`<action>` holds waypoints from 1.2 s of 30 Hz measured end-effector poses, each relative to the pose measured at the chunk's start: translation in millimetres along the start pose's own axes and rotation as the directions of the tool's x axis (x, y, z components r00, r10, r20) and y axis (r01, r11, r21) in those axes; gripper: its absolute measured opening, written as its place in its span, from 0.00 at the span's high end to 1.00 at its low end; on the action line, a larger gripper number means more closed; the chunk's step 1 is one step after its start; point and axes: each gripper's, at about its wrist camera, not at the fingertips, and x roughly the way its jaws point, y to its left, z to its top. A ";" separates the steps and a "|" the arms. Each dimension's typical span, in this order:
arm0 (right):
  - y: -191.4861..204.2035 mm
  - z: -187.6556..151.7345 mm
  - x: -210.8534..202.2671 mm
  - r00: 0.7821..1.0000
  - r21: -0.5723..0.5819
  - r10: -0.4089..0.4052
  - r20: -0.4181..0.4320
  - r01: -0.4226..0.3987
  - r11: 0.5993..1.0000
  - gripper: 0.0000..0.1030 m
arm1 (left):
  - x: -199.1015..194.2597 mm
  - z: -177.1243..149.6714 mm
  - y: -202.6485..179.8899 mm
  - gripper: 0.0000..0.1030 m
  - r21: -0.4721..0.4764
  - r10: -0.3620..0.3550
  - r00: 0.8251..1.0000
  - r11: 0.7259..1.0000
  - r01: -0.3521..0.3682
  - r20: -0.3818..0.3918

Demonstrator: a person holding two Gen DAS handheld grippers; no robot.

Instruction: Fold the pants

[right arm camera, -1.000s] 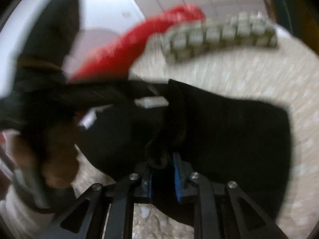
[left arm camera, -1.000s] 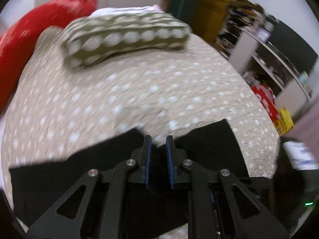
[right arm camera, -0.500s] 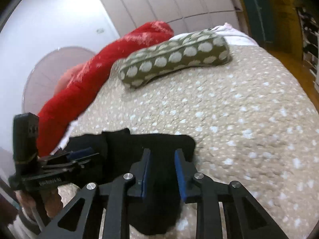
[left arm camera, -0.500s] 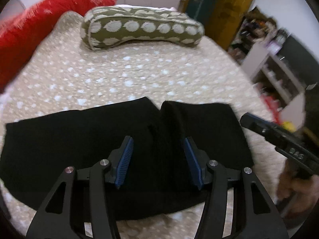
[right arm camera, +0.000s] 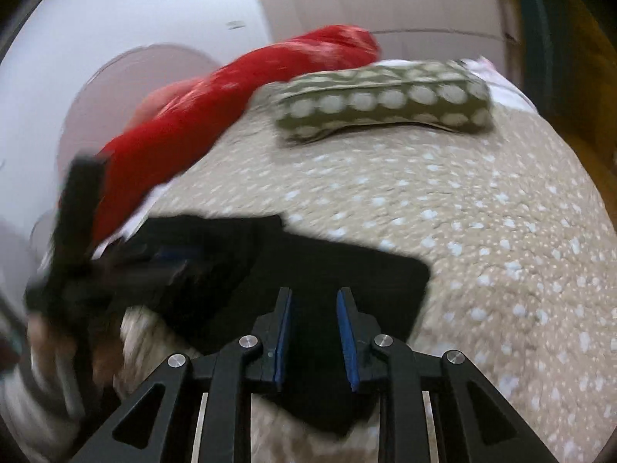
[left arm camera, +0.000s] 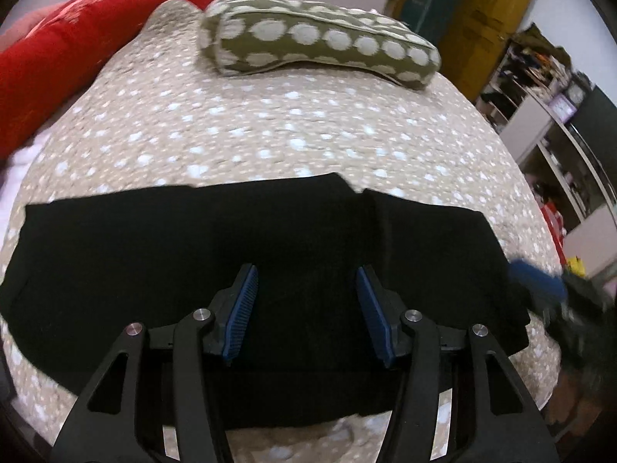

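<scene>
Black pants [left arm camera: 193, 254] lie flat across the near part of the bed, folded lengthwise, with a second layer folded over at the right end [left arm camera: 432, 247]. My left gripper [left arm camera: 306, 308] is open wide and empty, just above the pants' middle. My right gripper [right arm camera: 313, 330] is open and empty above the pants' right end [right arm camera: 347, 270]. The left gripper shows blurred at the left of the right wrist view [right arm camera: 77, 231]; a blue pad of the right gripper shows at the right edge of the left wrist view [left arm camera: 536, 277].
The bed has a beige dotted cover [left arm camera: 270, 123]. An olive pillow with white dots [left arm camera: 316, 46] lies at the far side. A red blanket [left arm camera: 77, 46] lies along the far left. Shelves with clutter [left arm camera: 555, 123] stand to the right of the bed.
Both grippers let go of the pants and opened; the pants now lie flat with the right end folded over. Both grippers have pulled back slightly.
</scene>
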 end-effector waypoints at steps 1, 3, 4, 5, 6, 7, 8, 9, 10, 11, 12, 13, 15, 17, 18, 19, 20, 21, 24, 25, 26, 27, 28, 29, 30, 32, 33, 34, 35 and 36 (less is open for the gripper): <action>7.9 -7.5 -2.5 1.000 -0.035 0.004 -0.004 -0.005 0.999 0.76 | -3.3 -1.7 5.0 0.48 -0.015 -0.005 1.000 1.000 0.005 0.001; 22.0 -16.2 -3.3 1.000 -0.092 -0.004 -0.009 0.003 0.996 0.73 | -7.1 -4.3 10.8 0.48 -0.032 -0.007 1.000 0.999 0.007 -0.001; 30.1 -19.4 -1.2 1.000 -0.130 -0.015 -0.004 0.014 0.991 0.72 | -9.8 -6.4 14.3 0.48 -0.043 -0.010 1.000 0.999 0.010 -0.001; 34.2 -20.7 0.8 1.000 -0.151 -0.019 -0.002 0.019 0.988 0.72 | -11.3 -7.5 16.4 0.48 -0.049 -0.013 1.000 0.999 0.013 0.000; 39.3 -21.3 5.4 1.000 -0.172 -0.022 -0.004 0.021 0.985 0.72 | -12.5 -8.5 18.8 0.48 -0.055 -0.015 1.000 0.998 0.015 0.001; 45.5 -22.0 12.7 1.000 -0.198 -0.017 -0.013 0.014 0.980 0.72 | -13.8 -9.7 21.1 0.48 -0.062 -0.014 1.000 0.998 0.013 -0.001; 47.5 -22.6 18.6 1.000 -0.215 -0.016 -0.021 0.011 0.976 0.72 | -14.7 -10.9 22.5 0.48 -0.064 -0.011 1.000 0.998 0.011 -0.002; 51.3 -23.6 25.6 0.999 -0.241 -0.025 -0.031 0.017 0.970 0.72 | -15.5 -11.7 23.5 0.48 -0.066 -0.009 1.000 0.998 0.009 -0.003; 54.7 -26.0 31.2 0.998 -0.265 -0.040 -0.039 0.028 0.964 0.72 | -16.8 -13.0 24.4 0.48 -0.067 -0.007 1.000 0.998 0.007 -0.002; 57.5 -27.4 36.5 0.998 -0.287 -0.051 -0.040 0.038 0.957 0.72 | -18.1 -14.2 25.1 0.48 -0.067 -0.007 1.000 0.998 0.007 -0.002; 58.6 -27.3 38.4 0.998 -0.294 -0.053 -0.030 0.042 0.955 0.75 | -18.7 -14.5 25.4 0.48 -0.066 -0.007 1.000 0.998 0.007 -0.002; 57.2 -25.9 38.8 0.999 -0.284 -0.048 -0.026 0.039 0.958 0.80 | -19.5 -14.8 25.7 0.48 -0.065 -0.008 1.000 0.998 0.007 -0.002; 51.7 -19.8 39.3 0.999 -0.238 -0.022 -0.039 0.012 0.971 0.96 | -21.8 -14.5 26.5 0.48 -0.067 -0.010 1.000 0.998 0.010 0.001; 50.4 -18.5 36.2 0.999 -0.226 -0.009 -0.050 -0.002 0.974 0.97 | -25.3 -12.8 28.0 0.48 -0.074 -0.019 1.000 0.997 0.020 0.012; 52.5 -19.4 32.9 0.998 -0.237 -0.003 -0.055 -0.010 0.971 0.97 | -27.1 -12.4 29.0 0.48 -0.077 -0.024 1.000 0.997 0.025 0.018; 56.3 -21.4 28.7 0.998 -0.258 0.004 -0.055 -0.019 0.966 0.97 | -27.9 -12.0 29.5 0.48 -0.078 -0.024 0.999 0.997 0.026 0.021; 63.3 -24.7 22.6 0.999 -0.293 0.014 -0.047 -0.027 0.956 0.96 | -28.3 -11.8 30.5 0.48 -0.080 -0.023 0.999 0.996 0.025 0.023; 69.0 -27.4 18.3 0.999 -0.319 0.015 -0.030 -0.024 0.947 0.92 | -27.9 -11.8 31.5 0.48 -0.082 -0.022 1.000 0.996 0.024 0.022; 79.7 -32.8 20.1 0.998 -0.383 -0.064 0.010 0.063 0.921 0.70 | -24.8 -13.5 33.1 0.48 -0.101 -0.025 1.000 0.995 0.026 0.008; 79.8 -33.6 25.6 0.997 -0.392 -0.080 -0.003 0.072 0.917 0.70 | -24.0 -14.3 32.9 0.48 -0.104 -0.030 1.000 0.994 0.030 0.003; 78.6 -33.8 31.7 0.997 -0.390 -0.076 -0.025 0.060 0.919 0.70 | -23.4 -15.8 32.2 0.48 -0.103 -0.035 0.999 0.994 0.035 -0.003; 77.5 -34.6 35.7 0.997 -0.383 -0.069 -0.039 0.049 0.922 0.70 | -23.4 -16.8 31.1 0.48 -0.099 -0.037 0.999 0.994 0.036 -0.005; 76.2 -36.3 36.5 0.997 -0.379 -0.064 -0.037 0.045 0.924 0.70 | -24.2 -18.0 30.1 0.48 -0.093 -0.035 0.999 0.995 0.035 -0.004; 75.0 -36.2 36.5 0.998 -0.371 -0.054 -0.026 0.041 0.928 0.70 | -24.7 -18.8 29.8 0.48 -0.090 -0.032 0.999 0.995 0.032 -0.003; 72.1 -34.7 37.6 0.999 -0.351 -0.045 -0.025 0.033 0.936 0.72 | -24.6 -18.9 30.3 0.48 -0.094 -0.031 1.000 0.995 0.030 -0.002; 63.7 -28.7 41.3 0.999 -0.289 -0.023 -0.031 0.013 0.957 0.87 | -24.0 -18.5 32.2 0.48 -0.109 -0.036 0.999 0.993 0.035 -0.005; 61.3 -26.0 42.3 0.999 -0.261 -0.006 -0.032 -0.002 0.965 0.95 | -24.5 -18.3 33.2 0.48 -0.114 -0.040 0.999 0.993 0.039 -0.005; 59.4 -23.8 41.3 0.999 -0.236 0.011 -0.033 -0.018 0.972 0.95 | -26.4 -18.0 34.3 0.48 -0.115 -0.043 0.999 0.992 0.043 0.000; 59.1 -21.6 36.7 0.999 -0.210 0.031 -0.033 -0.037 0.977 0.95 | -28.4 -17.5 34.7 0.48 -0.114 -0.041 0.999 0.993 0.042 0.006; 60.5 -20.1 30.9 0.998 -0.200 0.056 -0.025 -0.060 0.978 0.95 | -31.6 -16.8 36.3 0.48 -0.114 -0.036 0.999 0.993 0.037 0.015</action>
